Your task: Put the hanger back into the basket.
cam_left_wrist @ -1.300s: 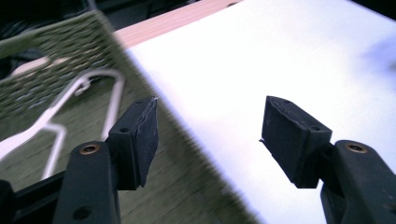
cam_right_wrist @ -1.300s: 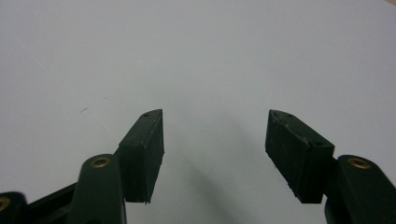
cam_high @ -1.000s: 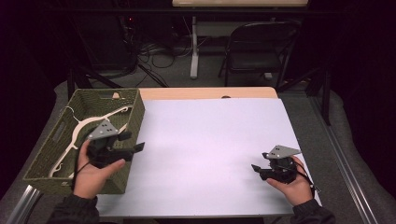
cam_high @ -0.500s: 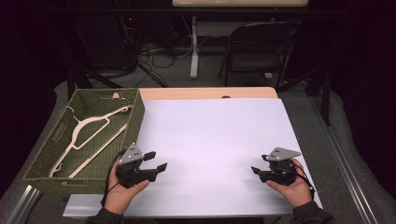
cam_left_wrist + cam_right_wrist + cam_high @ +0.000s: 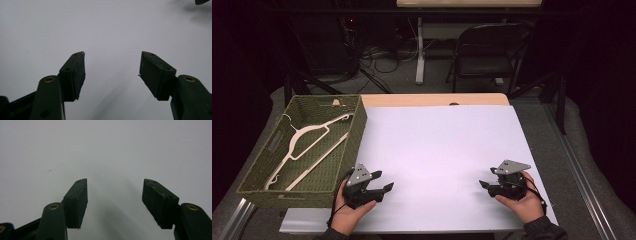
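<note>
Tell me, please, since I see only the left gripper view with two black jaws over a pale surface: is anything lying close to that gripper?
Observer: Yes. In the high view the left gripper sits just right of a green woven rectangular basket at the table's left edge.
Operator: Is there anything inside that basket?
Observer: Cream-coloured slim clothes hangers lie in it, flat on the bottom.
Operator: And where is the other gripper?
Observer: The right gripper rests low over the white table cover near its front right corner, held in the person's hand.
Operator: Is it carrying something?
Observer: No. The right gripper view shows its jaws apart with bare white surface between them.
</note>
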Tool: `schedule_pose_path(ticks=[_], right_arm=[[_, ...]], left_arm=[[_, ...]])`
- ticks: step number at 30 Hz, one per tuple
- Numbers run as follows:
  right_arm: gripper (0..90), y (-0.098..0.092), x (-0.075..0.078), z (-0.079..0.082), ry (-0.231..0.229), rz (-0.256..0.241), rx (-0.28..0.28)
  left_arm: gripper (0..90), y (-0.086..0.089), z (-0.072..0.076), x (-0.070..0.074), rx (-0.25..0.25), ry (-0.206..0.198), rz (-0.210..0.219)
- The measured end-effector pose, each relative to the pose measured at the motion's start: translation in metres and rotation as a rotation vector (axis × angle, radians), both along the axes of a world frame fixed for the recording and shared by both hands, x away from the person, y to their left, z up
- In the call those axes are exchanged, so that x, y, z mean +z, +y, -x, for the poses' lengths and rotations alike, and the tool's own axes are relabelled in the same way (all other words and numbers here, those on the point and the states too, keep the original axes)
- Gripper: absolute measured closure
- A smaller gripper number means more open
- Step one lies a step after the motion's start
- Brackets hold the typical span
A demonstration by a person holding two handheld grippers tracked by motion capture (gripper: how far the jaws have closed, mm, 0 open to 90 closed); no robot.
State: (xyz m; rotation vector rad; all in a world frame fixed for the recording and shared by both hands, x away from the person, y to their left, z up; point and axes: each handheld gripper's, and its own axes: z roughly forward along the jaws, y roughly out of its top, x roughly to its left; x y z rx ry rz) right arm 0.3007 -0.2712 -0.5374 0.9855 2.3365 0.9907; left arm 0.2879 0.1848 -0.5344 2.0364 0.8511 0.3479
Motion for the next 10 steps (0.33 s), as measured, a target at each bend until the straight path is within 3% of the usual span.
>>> schedule_pose_path(ticks=[8,10], right_arm=[[37.0,-0.0020,-0.0020,-0.0008,0.017,0.020,-0.003],[36.4,-0.0033,-0.0034,-0.0017,0.000,0.013,-0.011]], left_arm=[[37.2,0.0013,-0.0014,-0.0074,0.007,0.019,-0.008],[37.0,0.0016,-0.0033,-0.0101,0.010,0.030,-0.016]])
